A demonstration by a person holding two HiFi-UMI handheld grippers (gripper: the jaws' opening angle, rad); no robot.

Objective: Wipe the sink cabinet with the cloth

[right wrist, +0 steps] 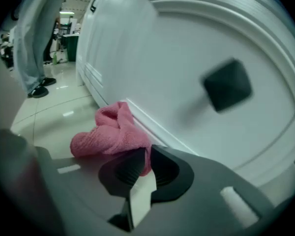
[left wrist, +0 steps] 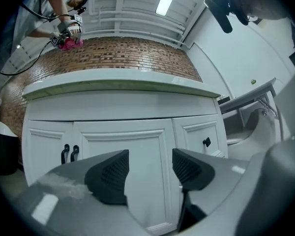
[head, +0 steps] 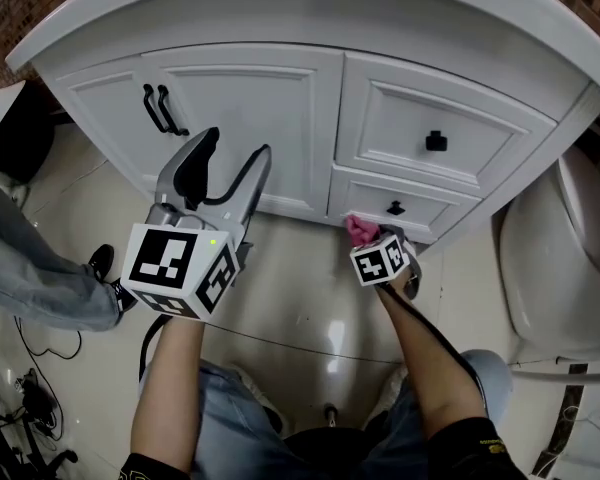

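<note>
Our right gripper clamped an edge of the cloth by the drawer, so rubbing could tug it free; our left gripper gaped empty.

A glossy cream tile floor spreads below. At the left stands a bystander's leg in grey-blue jeans, ending in a black shoe — black cables lie nearby. A white ceramic fixture sits at the right — a red brick wall rises behind.
</note>
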